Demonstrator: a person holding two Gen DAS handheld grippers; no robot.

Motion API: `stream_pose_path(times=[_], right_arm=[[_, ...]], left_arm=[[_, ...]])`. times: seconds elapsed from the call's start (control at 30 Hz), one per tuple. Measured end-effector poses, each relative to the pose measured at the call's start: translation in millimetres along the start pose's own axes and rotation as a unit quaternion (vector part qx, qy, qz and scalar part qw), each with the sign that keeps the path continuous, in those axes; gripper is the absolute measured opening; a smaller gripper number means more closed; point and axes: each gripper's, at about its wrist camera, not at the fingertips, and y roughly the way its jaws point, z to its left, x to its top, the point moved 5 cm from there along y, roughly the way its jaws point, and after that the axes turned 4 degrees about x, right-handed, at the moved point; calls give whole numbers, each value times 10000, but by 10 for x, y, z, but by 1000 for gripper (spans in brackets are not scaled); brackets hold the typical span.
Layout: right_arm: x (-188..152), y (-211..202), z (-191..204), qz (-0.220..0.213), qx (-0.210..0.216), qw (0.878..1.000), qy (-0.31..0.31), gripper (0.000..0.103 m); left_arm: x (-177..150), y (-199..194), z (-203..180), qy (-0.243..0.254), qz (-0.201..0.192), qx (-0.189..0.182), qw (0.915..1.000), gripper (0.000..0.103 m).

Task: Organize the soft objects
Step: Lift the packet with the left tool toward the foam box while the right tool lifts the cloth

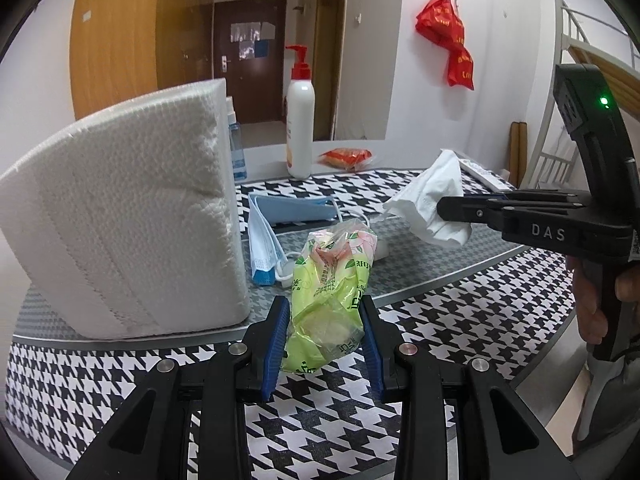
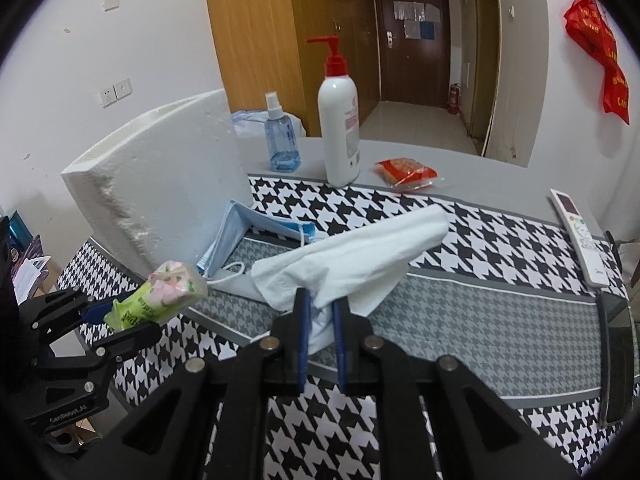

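My left gripper point(image 1: 324, 304) is shut on a green and pink tissue pack point(image 1: 332, 280), held a little above the houndstooth cloth point(image 1: 460, 320). The right wrist view shows the same pack point(image 2: 168, 292) sticking out of the left gripper point(image 2: 120, 316) at the lower left. My right gripper point(image 2: 320, 300) is shut on a crumpled white tissue point(image 2: 360, 248), which is lifted off the table and drapes up and to the right. In the left wrist view, the right gripper point(image 1: 452, 210) comes in from the right with the tissue point(image 1: 432, 196) at its tip.
A tall white paper-towel pack point(image 1: 132, 220) stands at the left, with blue face masks point(image 1: 280, 216) beside it. Behind are a red-pump white bottle point(image 2: 340, 120), a blue spray bottle point(image 2: 282, 136) and a red snack packet point(image 2: 408, 174). A remote point(image 2: 580, 236) lies at the right edge.
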Motion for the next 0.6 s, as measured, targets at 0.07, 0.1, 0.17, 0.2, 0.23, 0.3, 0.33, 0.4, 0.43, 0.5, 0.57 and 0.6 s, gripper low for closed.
stream_pose_path(times=[0.07, 0.1, 0.17, 0.2, 0.23, 0.3, 0.33, 0.4, 0.43, 0.5, 0.57, 0.6], right_arm=[[-3, -59, 33, -64, 10, 10000, -30, 14], [-1, -78, 47, -86, 10, 10000, -48, 14], [0, -130, 95, -143, -6, 9998, -105, 14], [2, -153, 108, -168, -12, 9998, -115, 14], [9, -176, 124, -197, -12, 9997, -126, 14], [21, -233, 155, -282, -43, 9995, -163, 14], [22, -259, 172, -315, -41, 9993, -175, 14], [26, -322, 216, -388, -11, 9990, -221, 14], [31, -348, 236, -419, -13, 9988, -245, 14], [32, -403, 273, -478, -11, 9985, -281, 14], [35, -444, 296, -528, -2, 9981, -307, 14], [41, -456, 306, -551, -7, 9980, -318, 14]], left_arm=[[17, -50, -5, 13, -60, 22, 10000, 37], [24, -68, -6, 13, -81, 35, 10000, 37], [36, -111, -1, 4, -128, 63, 9999, 37], [41, -130, -7, 5, -156, 76, 9998, 37], [47, -148, -4, 1, -181, 85, 9998, 37], [59, -177, 1, -4, -222, 80, 9997, 37], [61, -190, 4, -13, -230, 76, 9997, 37], [68, -210, 2, -18, -259, 83, 9996, 37], [72, -223, 1, -22, -275, 80, 9996, 37], [88, -269, 9, -24, -332, 99, 9994, 37], [109, -312, 10, -28, -399, 118, 9991, 37], [124, -335, 12, -18, -435, 123, 9990, 37]])
